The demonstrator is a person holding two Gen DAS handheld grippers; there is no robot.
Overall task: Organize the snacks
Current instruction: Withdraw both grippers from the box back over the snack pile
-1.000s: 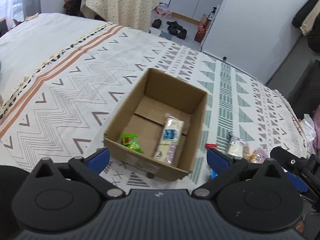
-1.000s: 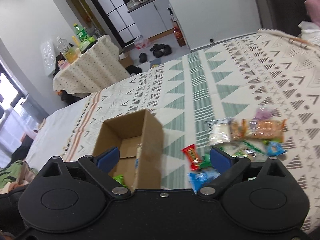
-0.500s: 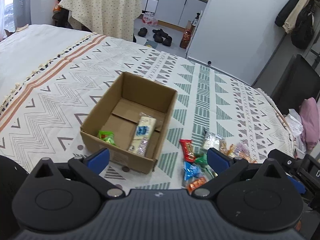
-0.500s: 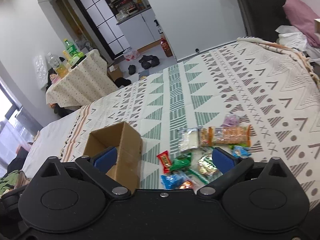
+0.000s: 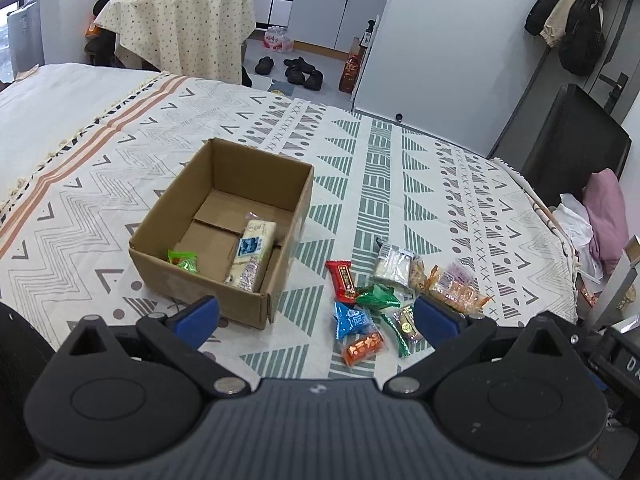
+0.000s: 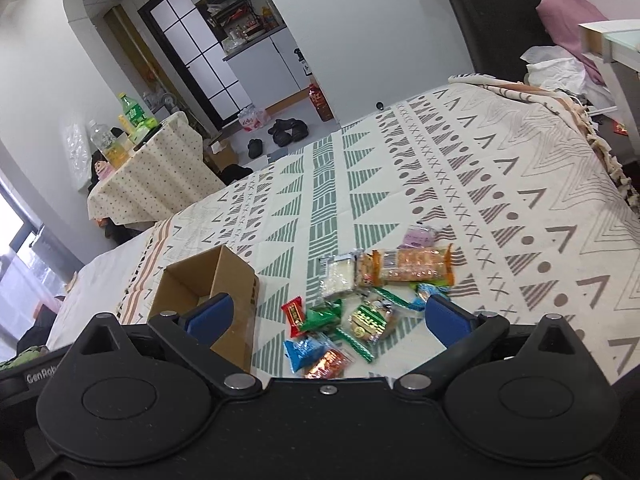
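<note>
An open cardboard box (image 5: pixel 188 220) (image 6: pixel 236 276) sits on the patterned bedspread. Inside it lie a long pale wafer pack (image 5: pixel 252 254) and a small green sachet (image 5: pixel 184 260). To its right is a loose heap of snacks: a red bar (image 5: pixel 341 280) (image 6: pixel 293 312), a green packet (image 5: pixel 378 296) (image 6: pixel 322 316), a blue packet (image 5: pixel 352 320) (image 6: pixel 302 354), an orange packet (image 5: pixel 364 346) and a long orange biscuit pack (image 6: pixel 416 266). My left gripper (image 5: pixel 316 314) hovers open above the near side, between box and heap. My right gripper (image 6: pixel 326 314) is open over the heap, nothing between its fingers.
The bedspread (image 5: pixel 400 184) stretches far beyond the box and heap. A cloth-covered table (image 5: pixel 180 20) with bottles stands past the bed's far edge, shoes (image 5: pixel 296 70) lie on the floor, and a black chair (image 5: pixel 572 136) with pink cloth stands at the right.
Both grippers have drawn back and shifted right. The box slid left and shrank in both views, and the snack heap came fully into sight. The right jaws stand slightly wider.
</note>
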